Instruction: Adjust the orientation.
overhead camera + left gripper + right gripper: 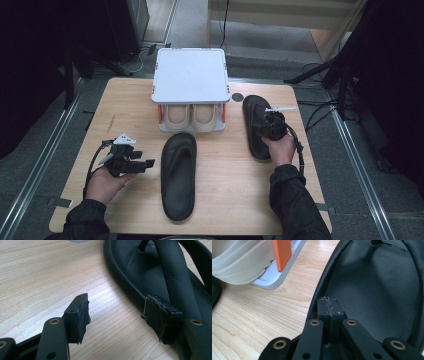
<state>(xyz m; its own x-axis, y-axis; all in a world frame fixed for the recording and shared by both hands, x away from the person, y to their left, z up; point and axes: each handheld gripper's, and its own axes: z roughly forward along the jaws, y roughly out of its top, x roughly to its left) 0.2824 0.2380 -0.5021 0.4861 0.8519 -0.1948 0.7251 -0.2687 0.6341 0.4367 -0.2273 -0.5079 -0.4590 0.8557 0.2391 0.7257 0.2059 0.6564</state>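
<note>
Black sandal (256,127), lengthwise away from the person, is pressed at its rim by the clenched right tool (272,125); left tool (145,164) released.

A pale wooden worktop (125,100) with rounded corners is set on a grey carpeted floor (45,150). Silver metal rails (40,165) are laid along the floor on both sides of it. Black cables (320,112) are trailed across the carpet at the right, near dark stand legs (315,72). Dark furniture (105,30) is seen at the far left. A light wooden panel (280,10) is placed at the back, and even light is cast from above.
</note>
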